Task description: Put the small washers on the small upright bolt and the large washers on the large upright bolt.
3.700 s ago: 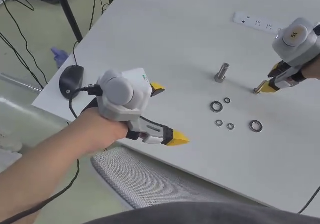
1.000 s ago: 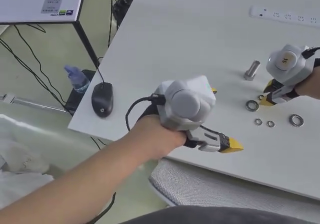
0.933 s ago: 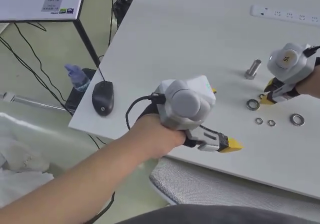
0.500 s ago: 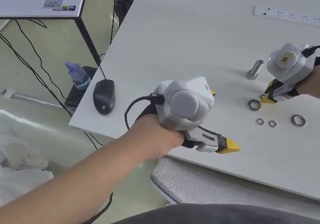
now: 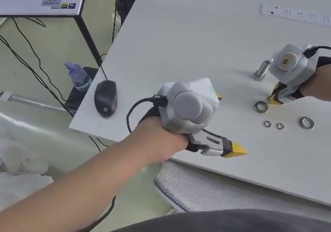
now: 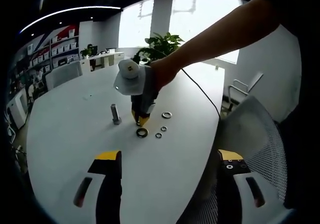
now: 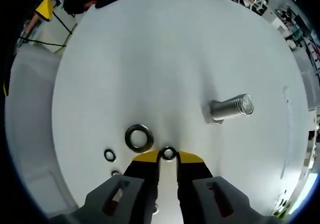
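Observation:
A large steel bolt (image 5: 262, 70) (image 7: 230, 108) stands upright on the white table (image 5: 196, 45). In front of it lie a large washer (image 5: 261, 106) (image 7: 139, 137), two small washers (image 5: 267, 123) (image 5: 280, 126) and a second large washer (image 5: 306, 122). My right gripper (image 5: 273, 100) (image 7: 169, 159) points down at the table beside the first large washer, its jaws close together with a small washer (image 7: 169, 153) between the tips. My left gripper (image 5: 227, 122) (image 6: 169, 156) hovers open and empty near the table's front edge, facing the washers.
A black mouse (image 5: 105, 98) with its cable sits at the table's left corner. A white power strip (image 5: 300, 15) lies at the back. A mesh chair (image 5: 207, 190) is under the front edge. A bottle (image 5: 76, 75) stands on the floor at left.
Since the oldest frame my right gripper has come from right of the bolt down to the small washer by the large one. The left gripper has stayed put; the head camera has shifted.

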### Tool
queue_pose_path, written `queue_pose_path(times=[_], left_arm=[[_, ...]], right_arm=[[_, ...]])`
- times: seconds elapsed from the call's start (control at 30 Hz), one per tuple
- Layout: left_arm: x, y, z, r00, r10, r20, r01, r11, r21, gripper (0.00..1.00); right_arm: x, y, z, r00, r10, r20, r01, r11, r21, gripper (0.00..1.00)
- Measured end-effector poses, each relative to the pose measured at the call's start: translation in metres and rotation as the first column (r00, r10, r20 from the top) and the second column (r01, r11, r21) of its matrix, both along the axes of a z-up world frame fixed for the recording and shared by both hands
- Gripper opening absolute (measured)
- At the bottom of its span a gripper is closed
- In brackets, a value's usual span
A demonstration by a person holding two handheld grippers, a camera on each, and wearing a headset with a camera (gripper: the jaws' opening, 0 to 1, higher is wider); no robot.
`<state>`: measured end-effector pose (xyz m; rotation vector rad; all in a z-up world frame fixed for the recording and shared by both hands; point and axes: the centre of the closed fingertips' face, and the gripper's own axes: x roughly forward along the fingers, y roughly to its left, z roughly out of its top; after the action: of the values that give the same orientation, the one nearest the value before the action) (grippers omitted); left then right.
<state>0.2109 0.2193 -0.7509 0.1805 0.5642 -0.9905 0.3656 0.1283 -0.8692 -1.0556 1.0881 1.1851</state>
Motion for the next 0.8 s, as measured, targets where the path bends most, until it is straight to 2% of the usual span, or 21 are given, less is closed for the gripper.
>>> queue_pose_path(times=[0.2,0.27,0.33,0.43,0.53,0.6,0.8], left_arm=[[-0.0018,-0.003,-0.0013,1.0,-0.003,-0.006,0.003,1.0,-0.003,0.76],[-0.0024,-0.0037,-0.0019,1.0,-0.004,-0.008,0.003,1.0,-0.003,0.76],[-0.0032,-0.0044,-0.0017,1.0,-0.005,-0.009,0.005,1.0,-0.005,0.75],[-0.004,-0.0048,-0.0025,1.0,-0.007,-0.013,0.007,1.0,-0.001,0.74],[-0.0027,-0.0048,-0.0035,1.0,0.001,-0.016,-0.001,1.0,-0.001,0.73],[-0.0013,-0.0048,-0.003,1.0,0.011,-0.019,-0.011,1.0,-0.003,0.73],[0.0021,-0.0062,-0.0021,1.0,0.023,-0.02,-0.023,1.0,0.001,0.73]], right_arm=[[0.0009,-0.0004,-0.0006,1.0,0.006,-0.008,-0.006,1.0,-0.01,0.13],[0.0001,-0.0007,-0.0007,0.999,0.044,-0.004,-0.044,0.998,-0.035,0.13],[0.0012,-0.0004,-0.0007,1.0,0.02,-0.015,-0.021,0.999,-0.037,0.13],[-0.0006,0.0002,-0.001,0.999,0.051,-0.002,-0.051,0.997,-0.053,0.12],[0.0006,-0.0005,0.0001,1.0,0.029,0.005,-0.029,0.999,-0.024,0.12],[0.0013,-0.0003,0.0003,1.0,-0.027,-0.009,0.027,0.999,0.016,0.12],[0.0019,0.0001,0.0009,0.999,-0.029,-0.015,0.029,1.0,0.011,0.12]])
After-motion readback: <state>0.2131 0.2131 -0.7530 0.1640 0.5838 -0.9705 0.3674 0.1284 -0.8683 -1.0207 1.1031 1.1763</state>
